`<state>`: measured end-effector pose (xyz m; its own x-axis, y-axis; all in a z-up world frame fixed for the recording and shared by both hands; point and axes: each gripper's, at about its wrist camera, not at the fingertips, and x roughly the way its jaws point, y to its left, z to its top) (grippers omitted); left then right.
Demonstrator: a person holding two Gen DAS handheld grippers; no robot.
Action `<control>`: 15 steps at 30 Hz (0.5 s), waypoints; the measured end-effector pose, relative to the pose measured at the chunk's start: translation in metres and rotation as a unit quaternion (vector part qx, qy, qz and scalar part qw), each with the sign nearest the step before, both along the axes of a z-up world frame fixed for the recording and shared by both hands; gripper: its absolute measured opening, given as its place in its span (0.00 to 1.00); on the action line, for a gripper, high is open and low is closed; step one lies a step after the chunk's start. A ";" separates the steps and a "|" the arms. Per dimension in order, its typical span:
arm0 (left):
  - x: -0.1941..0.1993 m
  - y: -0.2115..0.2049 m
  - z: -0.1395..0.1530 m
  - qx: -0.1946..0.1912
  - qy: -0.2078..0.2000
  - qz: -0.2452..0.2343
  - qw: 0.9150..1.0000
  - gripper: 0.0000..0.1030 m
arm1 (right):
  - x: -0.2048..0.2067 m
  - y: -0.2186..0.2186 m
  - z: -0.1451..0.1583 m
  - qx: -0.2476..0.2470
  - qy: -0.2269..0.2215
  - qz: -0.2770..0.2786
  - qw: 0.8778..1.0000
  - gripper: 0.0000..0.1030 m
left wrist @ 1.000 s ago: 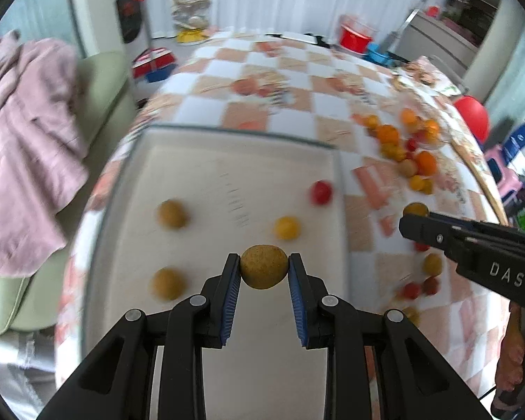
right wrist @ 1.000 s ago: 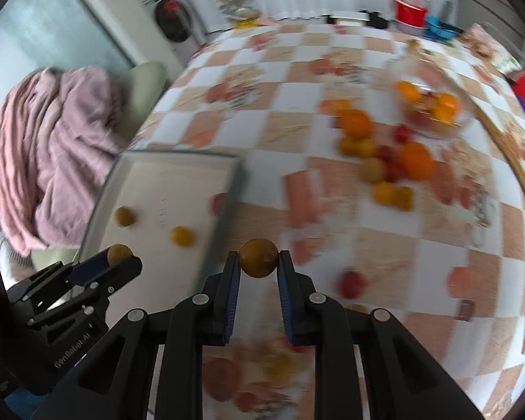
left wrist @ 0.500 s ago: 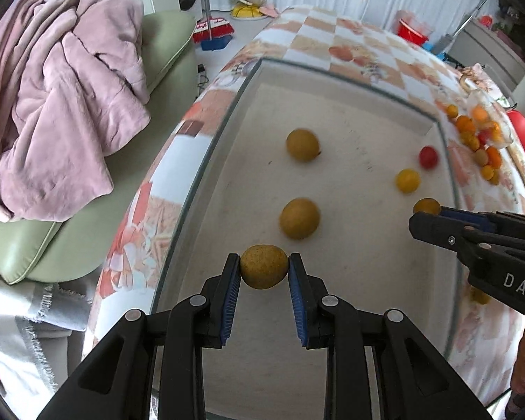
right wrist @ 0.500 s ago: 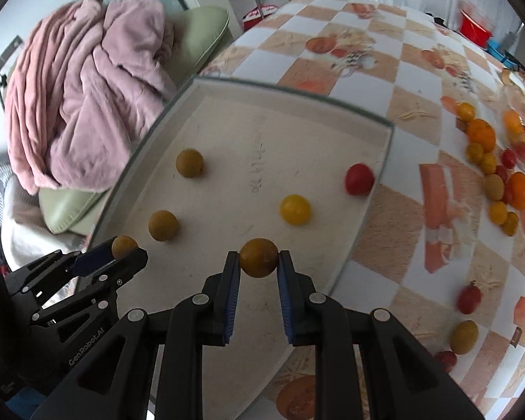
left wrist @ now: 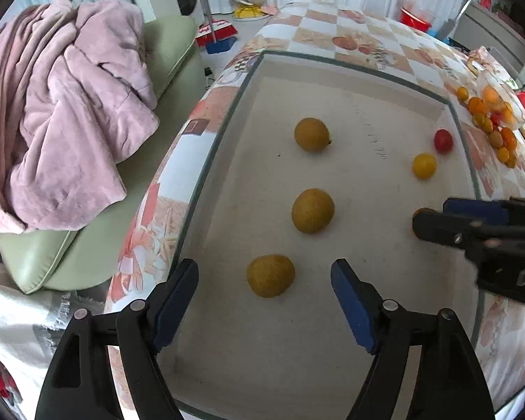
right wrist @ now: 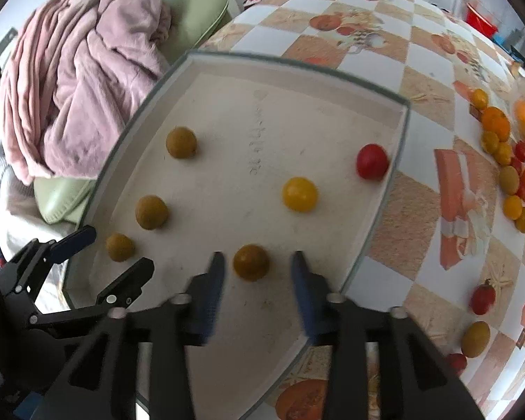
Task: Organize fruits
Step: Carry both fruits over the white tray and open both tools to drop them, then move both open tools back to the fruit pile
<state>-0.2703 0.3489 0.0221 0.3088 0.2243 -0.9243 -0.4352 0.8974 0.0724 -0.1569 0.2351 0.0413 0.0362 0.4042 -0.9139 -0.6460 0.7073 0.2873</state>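
Hovering low over a shallow white tray, the left gripper has its blue-padded fingers spread wide around a brownish-yellow fruit that lies on the tray floor, touching neither pad. The right gripper is likewise spread, with a darker round fruit lying loose between its fingers near the tray's near edge. Only the right wrist view shows that fruit whole; from the left wrist camera it is a sliver behind the right gripper's black finger. The right view also takes in loose fruit on the checked tablecloth beyond the tray, including a red tomato and an olive-yellow fruit. The left view alone shows three brownish fruits in a line running away from the camera, the nearest slightly oval with its long axis lying roughly left to right. A yellow tomato and a red one sit toward the tray's right side. A pink blanket lies on a green cushion beside the table.
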 end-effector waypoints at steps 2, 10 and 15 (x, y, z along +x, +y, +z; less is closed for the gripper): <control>0.003 -0.001 0.000 0.004 0.010 -0.004 1.000 0.77 | 0.001 -0.006 0.009 0.011 -0.009 -0.008 1.000 0.56; 0.031 -0.028 0.021 0.013 -0.006 -0.053 0.999 0.77 | 0.022 -0.055 0.031 0.025 -0.034 -0.074 0.996 0.61; 0.059 -0.058 0.038 0.013 -0.026 -0.098 0.995 0.77 | 0.042 -0.098 0.032 0.010 -0.042 -0.134 0.990 0.61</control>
<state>-0.2110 0.2909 0.0603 0.3969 0.1787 -0.9003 -0.2563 0.9634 0.0782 -0.1145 0.1375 0.0731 0.2207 0.3875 -0.8951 -0.4580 0.8514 0.2556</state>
